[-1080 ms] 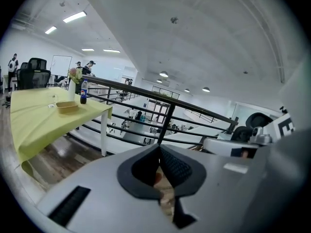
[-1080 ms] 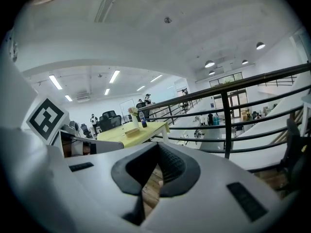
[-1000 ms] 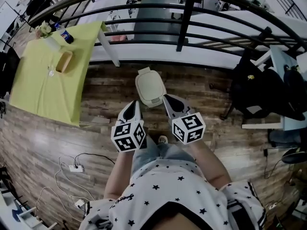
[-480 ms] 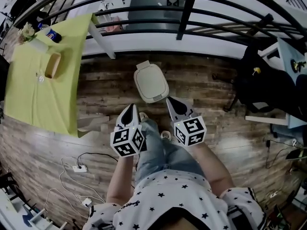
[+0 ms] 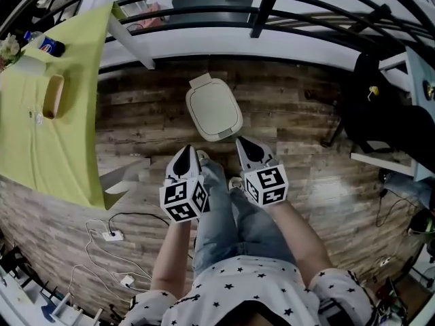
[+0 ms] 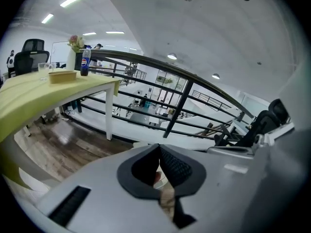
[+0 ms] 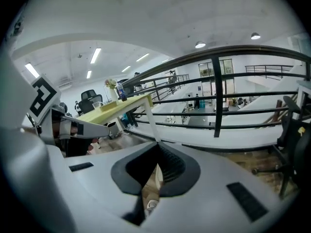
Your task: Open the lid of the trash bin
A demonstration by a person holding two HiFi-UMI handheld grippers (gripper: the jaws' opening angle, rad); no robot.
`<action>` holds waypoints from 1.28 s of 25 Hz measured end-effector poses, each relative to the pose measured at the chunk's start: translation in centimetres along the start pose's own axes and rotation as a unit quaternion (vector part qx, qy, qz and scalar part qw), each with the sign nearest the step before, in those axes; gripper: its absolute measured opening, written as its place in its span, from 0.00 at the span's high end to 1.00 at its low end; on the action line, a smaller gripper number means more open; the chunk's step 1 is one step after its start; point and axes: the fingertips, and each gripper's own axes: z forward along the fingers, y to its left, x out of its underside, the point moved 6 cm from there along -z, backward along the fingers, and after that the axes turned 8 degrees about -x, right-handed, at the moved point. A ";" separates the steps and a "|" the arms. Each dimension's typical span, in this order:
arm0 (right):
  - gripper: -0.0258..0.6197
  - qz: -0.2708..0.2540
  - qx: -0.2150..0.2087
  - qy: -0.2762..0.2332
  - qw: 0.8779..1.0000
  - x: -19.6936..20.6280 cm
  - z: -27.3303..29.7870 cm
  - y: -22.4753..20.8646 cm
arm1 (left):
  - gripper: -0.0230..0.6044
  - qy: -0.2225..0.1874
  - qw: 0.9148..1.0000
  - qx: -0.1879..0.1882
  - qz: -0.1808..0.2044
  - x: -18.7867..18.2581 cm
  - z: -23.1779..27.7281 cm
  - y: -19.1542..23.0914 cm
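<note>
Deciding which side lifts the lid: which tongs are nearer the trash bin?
Right, slightly. The right tongs sit just off the near right corner of the trash bin; the left tongs hang farther back, near-left.

One trash bin (image 5: 214,111) is standing on the floor, two grippers are showing, the left gripper (image 5: 187,149) and the right gripper (image 5: 242,141), one table (image 5: 41,148) is carrying one bottle (image 5: 47,45) and one tray (image 5: 52,96), and two power strips (image 5: 111,236) are lying on the boards.
</note>
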 end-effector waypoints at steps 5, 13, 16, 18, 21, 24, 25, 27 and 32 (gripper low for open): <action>0.97 0.009 0.010 0.023 1.000 3.0 3.1 -2.1 | 0.94 0.016 1.000 0.004 -0.001 2.0 3.2 0.4; 0.97 0.017 0.010 0.071 0.997 8.5 7.6 -4.0 | 0.94 0.040 0.999 -0.012 -0.016 4.9 6.7 2.4; 0.97 0.018 0.010 0.086 0.996 10.4 9.1 -4.7 | 0.94 0.048 0.998 -0.019 -0.022 5.8 7.7 3.2; 0.97 0.020 0.014 0.093 0.995 11.5 10.2 -5.3 | 0.94 0.050 0.998 -0.020 -0.023 6.3 8.5 3.6; 0.97 0.025 0.023 0.105 0.994 13.2 11.6 -6.3 | 0.94 0.054 0.998 -0.018 -0.024 7.3 9.5 4.0; 0.97 0.037 0.032 0.119 0.992 15.3 12.7 -7.1 | 0.94 0.060 0.998 -0.018 -0.023 8.5 10.4 4.4; 0.97 0.039 0.033 0.124 0.991 15.9 13.0 -7.4 | 0.94 0.061 0.998 -0.019 -0.022 8.8 10.8 4.4; 0.97 0.039 0.036 0.134 0.990 17.2 13.6 -7.8 | 0.94 0.062 0.998 -0.020 -0.022 9.3 11.4 4.5; 0.97 0.040 0.037 0.157 0.986 20.3 15.2 -8.4 | 0.94 0.065 0.997 -0.021 -0.030 10.6 12.6 5.1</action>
